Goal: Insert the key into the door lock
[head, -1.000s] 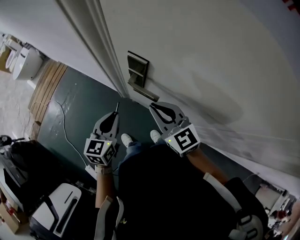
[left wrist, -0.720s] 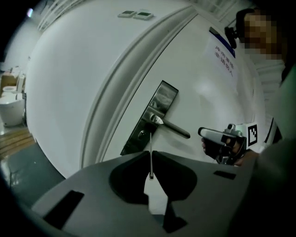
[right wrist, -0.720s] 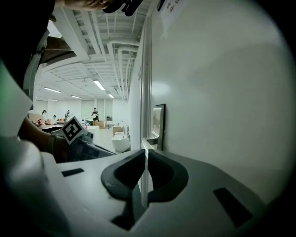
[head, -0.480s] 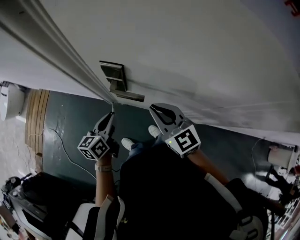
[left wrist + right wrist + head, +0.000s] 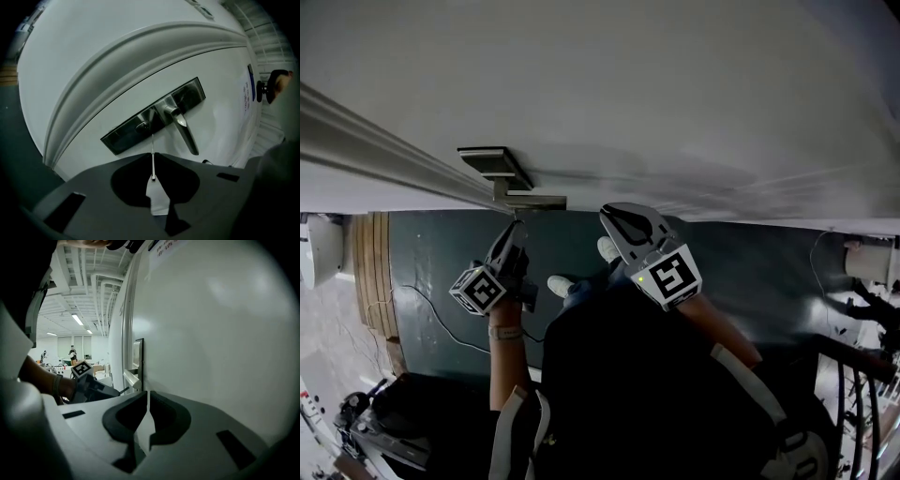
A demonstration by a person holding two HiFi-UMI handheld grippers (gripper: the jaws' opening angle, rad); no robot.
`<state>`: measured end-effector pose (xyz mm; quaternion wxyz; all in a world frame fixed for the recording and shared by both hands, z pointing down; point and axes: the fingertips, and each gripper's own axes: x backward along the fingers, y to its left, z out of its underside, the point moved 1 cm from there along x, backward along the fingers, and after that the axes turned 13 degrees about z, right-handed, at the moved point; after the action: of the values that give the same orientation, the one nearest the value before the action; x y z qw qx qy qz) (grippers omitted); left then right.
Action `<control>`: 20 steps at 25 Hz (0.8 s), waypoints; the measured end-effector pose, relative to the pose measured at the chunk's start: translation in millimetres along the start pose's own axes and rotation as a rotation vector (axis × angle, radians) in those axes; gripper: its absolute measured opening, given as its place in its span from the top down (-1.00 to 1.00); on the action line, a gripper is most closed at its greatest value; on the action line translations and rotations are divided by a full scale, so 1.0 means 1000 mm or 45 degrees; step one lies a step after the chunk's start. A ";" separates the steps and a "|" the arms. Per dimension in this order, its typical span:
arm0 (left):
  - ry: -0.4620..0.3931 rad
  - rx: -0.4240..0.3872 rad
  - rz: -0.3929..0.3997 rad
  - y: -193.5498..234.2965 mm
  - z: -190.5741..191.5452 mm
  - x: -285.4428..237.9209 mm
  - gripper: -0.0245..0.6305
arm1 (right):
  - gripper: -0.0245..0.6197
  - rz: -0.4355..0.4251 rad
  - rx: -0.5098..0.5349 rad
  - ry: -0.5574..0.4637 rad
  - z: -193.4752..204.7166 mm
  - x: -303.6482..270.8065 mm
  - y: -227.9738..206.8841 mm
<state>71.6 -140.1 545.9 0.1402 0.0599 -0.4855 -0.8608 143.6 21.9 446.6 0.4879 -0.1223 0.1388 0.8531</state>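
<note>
A white door (image 5: 675,103) carries a dark metal lock plate (image 5: 140,124) with a round keyhole (image 5: 142,125) and a lever handle (image 5: 183,132). My left gripper (image 5: 153,157) is shut on a thin key (image 5: 152,154) that points up at the plate; its tip sits just below and right of the keyhole, outside it. In the head view the left gripper (image 5: 512,234) is right under the handle (image 5: 530,201). My right gripper (image 5: 623,217) hangs beside it near the door, with its jaws together and nothing between them. The right gripper view shows the plate (image 5: 139,355) edge-on.
The door frame moulding (image 5: 384,159) runs left of the lock. Below lie a dark green floor (image 5: 441,253), a thin cable (image 5: 431,314), wooden boards (image 5: 370,272) and the person's white shoes (image 5: 561,284). Black equipment (image 5: 394,422) stands at the lower left.
The left gripper has risen with the key, from well below the handle to just under the lock plate. The head camera has tilted, so the door fills more of the view. The right gripper has barely moved.
</note>
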 end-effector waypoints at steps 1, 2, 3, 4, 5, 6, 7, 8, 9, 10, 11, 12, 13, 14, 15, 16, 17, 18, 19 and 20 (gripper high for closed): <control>-0.007 0.023 0.009 0.004 -0.001 -0.001 0.84 | 0.84 0.013 -0.007 0.001 0.001 -0.001 -0.002; -0.009 0.047 0.012 0.007 -0.003 -0.002 0.84 | 0.84 0.026 -0.016 0.002 0.003 -0.001 -0.005; -0.008 0.068 0.010 0.007 -0.004 -0.004 0.84 | 0.84 0.039 -0.025 0.004 0.004 -0.001 -0.008; -0.008 0.088 0.007 0.006 -0.006 -0.006 0.84 | 0.84 0.049 -0.032 0.006 0.004 0.000 -0.010; -0.010 0.107 0.005 0.005 -0.007 -0.008 0.84 | 0.84 0.057 -0.038 0.007 0.005 0.000 -0.013; -0.013 0.130 0.000 0.006 -0.008 -0.010 0.84 | 0.84 0.063 -0.044 0.009 0.005 0.000 -0.015; -0.016 0.156 -0.006 0.009 -0.007 -0.010 0.84 | 0.84 0.067 -0.049 0.010 0.005 -0.001 -0.017; -0.019 0.179 -0.003 0.010 -0.008 -0.012 0.84 | 0.84 0.070 -0.053 0.011 0.005 -0.002 -0.019; -0.020 0.192 0.014 0.010 -0.008 -0.014 0.84 | 0.84 0.072 -0.054 0.013 0.005 -0.003 -0.020; -0.021 0.202 0.035 0.010 -0.009 -0.016 0.84 | 0.84 0.074 -0.054 0.013 0.005 -0.003 -0.021; -0.022 0.214 0.052 0.010 -0.010 -0.017 0.84 | 0.84 0.075 -0.054 0.013 0.004 -0.004 -0.021; -0.023 0.228 0.066 0.011 -0.011 -0.018 0.84 | 0.84 0.075 -0.054 0.012 0.004 -0.005 -0.022; -0.026 0.245 0.078 0.011 -0.012 -0.018 0.84 | 0.84 0.076 -0.053 0.011 0.003 -0.006 -0.022; -0.030 0.263 0.087 0.013 -0.013 -0.019 0.84 | 0.84 0.077 -0.054 0.010 0.003 -0.007 -0.022; -0.035 0.281 0.091 0.014 -0.013 -0.019 0.84 | 0.84 0.079 -0.056 0.009 0.002 -0.007 -0.022; -0.037 0.298 0.092 0.015 -0.014 -0.020 0.84 | 0.84 0.081 -0.059 0.009 0.002 -0.008 -0.023; -0.035 0.310 0.093 0.016 -0.014 -0.020 0.84 | 0.84 0.082 -0.061 0.008 0.001 -0.009 -0.023; -0.027 0.315 0.097 0.016 -0.013 -0.021 0.84 | 0.84 0.084 -0.062 0.007 0.001 -0.009 -0.023; -0.016 0.317 0.103 0.016 -0.013 -0.022 0.84 | 0.84 0.086 -0.062 0.006 0.001 -0.009 -0.024; -0.007 0.321 0.108 0.016 -0.013 -0.023 0.84 | 0.84 0.088 -0.063 0.006 0.001 -0.009 -0.024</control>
<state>99.8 -152.1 552.2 0.1665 0.0541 -0.5925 -0.7863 169.1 26.7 447.4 0.4547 -0.1314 0.1231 0.8722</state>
